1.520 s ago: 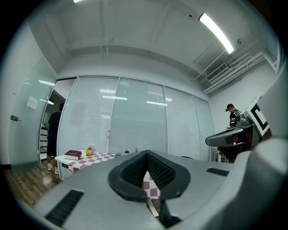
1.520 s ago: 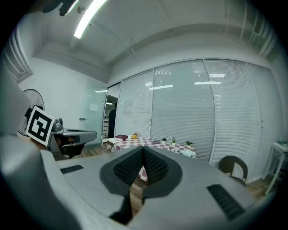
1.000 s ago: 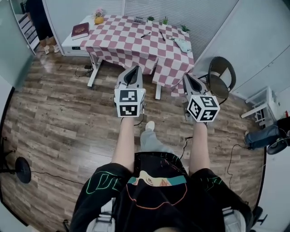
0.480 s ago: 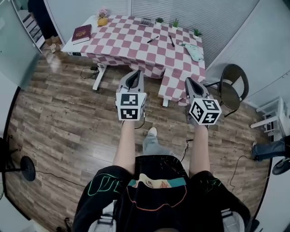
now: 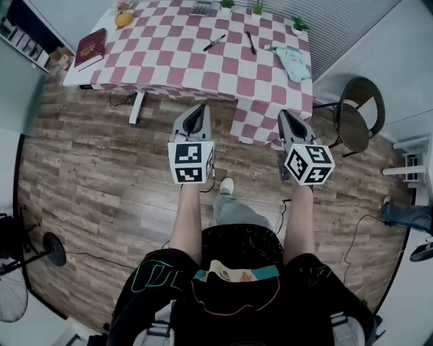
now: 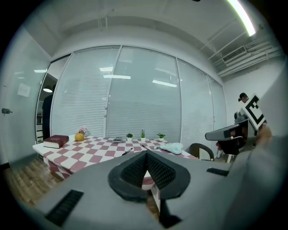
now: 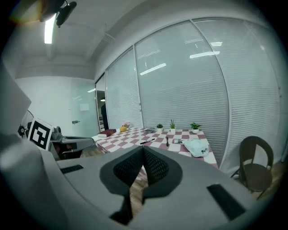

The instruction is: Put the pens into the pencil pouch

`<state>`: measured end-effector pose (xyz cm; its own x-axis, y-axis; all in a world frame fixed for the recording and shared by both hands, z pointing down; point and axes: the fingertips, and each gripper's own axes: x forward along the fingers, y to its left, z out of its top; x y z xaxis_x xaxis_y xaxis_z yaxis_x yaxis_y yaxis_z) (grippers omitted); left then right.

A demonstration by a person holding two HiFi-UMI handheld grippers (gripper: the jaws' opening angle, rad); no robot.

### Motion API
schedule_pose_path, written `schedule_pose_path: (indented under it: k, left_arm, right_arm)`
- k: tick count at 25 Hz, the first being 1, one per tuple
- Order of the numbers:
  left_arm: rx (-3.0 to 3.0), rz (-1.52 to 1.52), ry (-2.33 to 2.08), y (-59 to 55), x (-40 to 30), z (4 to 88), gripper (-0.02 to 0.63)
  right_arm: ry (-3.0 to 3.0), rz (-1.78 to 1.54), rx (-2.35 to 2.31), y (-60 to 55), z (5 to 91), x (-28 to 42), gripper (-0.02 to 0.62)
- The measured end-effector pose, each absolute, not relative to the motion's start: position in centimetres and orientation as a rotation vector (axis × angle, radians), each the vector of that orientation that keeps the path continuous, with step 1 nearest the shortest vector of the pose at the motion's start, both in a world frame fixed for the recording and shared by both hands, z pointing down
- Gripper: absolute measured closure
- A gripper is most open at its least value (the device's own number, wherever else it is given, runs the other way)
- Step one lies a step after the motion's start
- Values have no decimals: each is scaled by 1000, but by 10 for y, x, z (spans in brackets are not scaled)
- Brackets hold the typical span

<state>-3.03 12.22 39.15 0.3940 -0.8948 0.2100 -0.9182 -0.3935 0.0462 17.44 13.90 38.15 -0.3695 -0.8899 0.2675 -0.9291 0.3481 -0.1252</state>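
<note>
Two dark pens (image 5: 215, 42) (image 5: 251, 42) lie on the pink-and-white checked table (image 5: 169, 64). A pale green pouch (image 5: 292, 61) rests near the table's right end. Both grippers are held out over the wooden floor, short of the table. My left gripper (image 5: 197, 111) is shut and empty, and so is my right gripper (image 5: 286, 115). In the left gripper view, one pen (image 6: 127, 152) and the pouch (image 6: 171, 147) show beyond the closed jaws. The right gripper view has both pens (image 7: 147, 141) (image 7: 167, 141) and the pouch (image 7: 196, 146) ahead.
A dark red book (image 5: 89, 49) and an orange fruit (image 5: 123, 19) lie at the table's left end, with small potted plants (image 5: 258, 8) along its far edge. A round brown chair (image 5: 356, 115) stands right of the table. A fan stand (image 5: 53, 250) and cables are on the floor.
The person has walked towards the table, which now sits closer and higher in the head view. Both grippers stay shut and empty, carried forward side by side.
</note>
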Motion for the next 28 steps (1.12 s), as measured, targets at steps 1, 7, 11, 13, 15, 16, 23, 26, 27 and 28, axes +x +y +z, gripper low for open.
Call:
schedule_pose_path:
  k: [1, 7, 11, 13, 15, 16, 23, 26, 27, 28]
  left_arm:
    - [2499, 252, -1622, 111, -22, 393, 607]
    - [2567, 313, -1592, 48, 26, 377, 607]
    - [2611, 363, -1542, 26, 49, 379, 607]
    - [2606, 369, -1530, 19, 54, 381, 607]
    - [2608, 369, -1507, 14, 61, 382, 607]
    - [2614, 365, -1493, 10, 65, 382, 607]
    - [2643, 327, -1367, -21, 97, 397, 607]
    - [2648, 312, -1322, -45, 107, 405, 607]
    - [2650, 301, -1303, -54, 113, 406, 607]
    - [2652, 288, -1282, -63, 119, 407, 607]
  right_arm:
    - [-2450, 404, 1683, 129, 384, 184, 594]
    - [-2464, 468, 1784, 68, 379, 240, 594]
    - [-2456, 521, 1845, 45, 385, 265, 594]
    - [-2456, 530, 1846, 37, 386, 270, 594]
    - [-2458, 531, 1846, 30, 384, 273, 594]
    - [-2460, 528, 1848, 26, 383, 274, 594]
    - [-2390, 491, 1874, -4, 382, 292, 594]
    - [-2351, 472, 1889, -26, 383, 300, 594]
    - [-2333, 462, 1893, -34, 383, 304, 594]
    - [-2310, 453, 1896, -42, 382, 310, 594]
